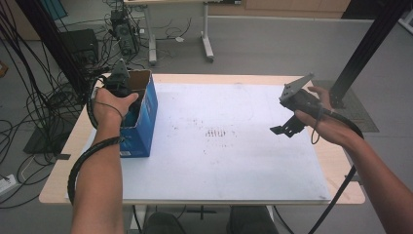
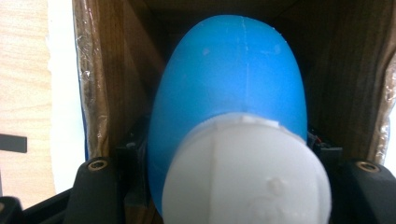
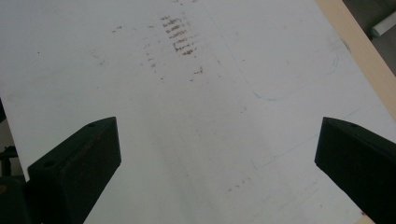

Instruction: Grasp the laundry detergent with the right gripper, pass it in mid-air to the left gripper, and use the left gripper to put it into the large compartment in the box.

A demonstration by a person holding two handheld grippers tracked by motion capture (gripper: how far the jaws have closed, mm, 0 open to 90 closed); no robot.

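Both forearms are bare, with no sleeves. The left gripper [image 1: 120, 84] is black, topped by a grey three-cornered plate at its 12 o'clock; a ribbed black cable loops off toward 7 o'clock along the forearm. In the left gripper view its jaw bases are matte black, each with a brass-ringed screw hole. The right gripper [image 1: 286, 127] is black too, its grey plate dotted with small holes, a smooth black cable trailing toward 5 o'clock. A thin black cord circles each hand.

A big white sheet [image 1: 219, 141] with small brown marks covers a light wooden table [image 1: 58, 187] in the middle of the frame. Black cables [image 1: 29, 97] lie tangled at the left. Another table's white legs [image 1: 207, 41] stand at the top.
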